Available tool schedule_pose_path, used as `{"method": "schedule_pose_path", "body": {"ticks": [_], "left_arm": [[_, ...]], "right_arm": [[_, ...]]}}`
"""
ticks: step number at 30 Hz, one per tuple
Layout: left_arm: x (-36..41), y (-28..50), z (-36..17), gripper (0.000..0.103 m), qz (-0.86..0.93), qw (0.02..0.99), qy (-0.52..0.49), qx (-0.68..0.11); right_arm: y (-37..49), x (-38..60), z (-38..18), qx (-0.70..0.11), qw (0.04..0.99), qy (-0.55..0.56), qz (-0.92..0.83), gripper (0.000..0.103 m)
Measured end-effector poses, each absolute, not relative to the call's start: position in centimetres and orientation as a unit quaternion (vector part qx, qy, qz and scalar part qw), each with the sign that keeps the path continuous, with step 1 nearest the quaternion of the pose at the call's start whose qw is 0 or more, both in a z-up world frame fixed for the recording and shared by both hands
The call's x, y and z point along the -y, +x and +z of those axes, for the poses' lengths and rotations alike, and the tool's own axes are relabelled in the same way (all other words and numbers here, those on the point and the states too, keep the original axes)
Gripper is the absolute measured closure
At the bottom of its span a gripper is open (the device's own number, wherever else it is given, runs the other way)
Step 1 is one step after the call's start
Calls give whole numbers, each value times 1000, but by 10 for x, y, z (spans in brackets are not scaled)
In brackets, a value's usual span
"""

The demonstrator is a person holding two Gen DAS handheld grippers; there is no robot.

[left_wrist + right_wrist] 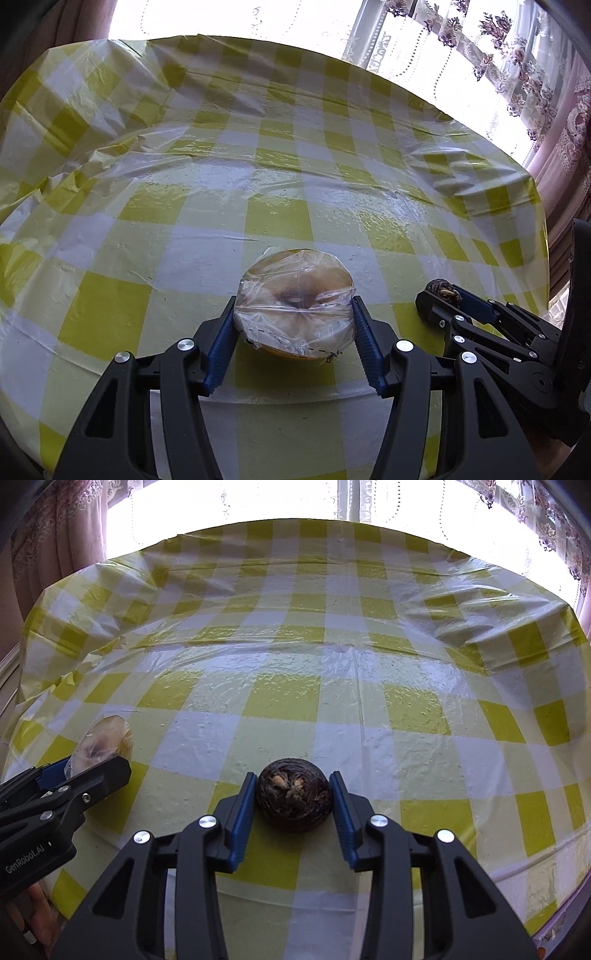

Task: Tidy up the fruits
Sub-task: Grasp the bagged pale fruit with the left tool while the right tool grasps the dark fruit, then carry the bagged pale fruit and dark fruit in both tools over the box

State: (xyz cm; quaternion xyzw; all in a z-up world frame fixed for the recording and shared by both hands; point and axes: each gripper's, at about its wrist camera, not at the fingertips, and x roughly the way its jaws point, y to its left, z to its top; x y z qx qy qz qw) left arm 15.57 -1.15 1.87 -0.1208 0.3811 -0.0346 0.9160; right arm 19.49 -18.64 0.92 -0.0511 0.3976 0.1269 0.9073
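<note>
**Two claws, two fruits gripped**

The right claw [293, 805] is clamped on the dark round fruit [293, 799] at six o'clock on the checked tablecloth [295, 664]. At nine, the left claw [293, 332] pinches the wrapped half fruit [295, 295]. Lift straight, squeezing gently; film looks slippery.

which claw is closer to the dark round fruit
Right. The right claw is shut on the dark round fruit; the left claw sits off to its left, gripping the plastic-wrapped fruit half.

backlit by blown-out window [236, 502] | tablecloth [295, 672] glare | fisheye-bent edges
</note>
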Motion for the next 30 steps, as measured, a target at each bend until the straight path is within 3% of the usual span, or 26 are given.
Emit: {"method": "schedule_pose_path", "body": {"ticks": [15, 30], "left_arm": [[61, 143, 46, 47, -64, 925, -68, -369], [186, 122, 60, 47, -188, 910, -6, -369]], "right_arm": [[139, 249, 30, -394, 910, 6, 126, 63], [86, 400, 63, -372, 926, 58, 38, 63]]}}
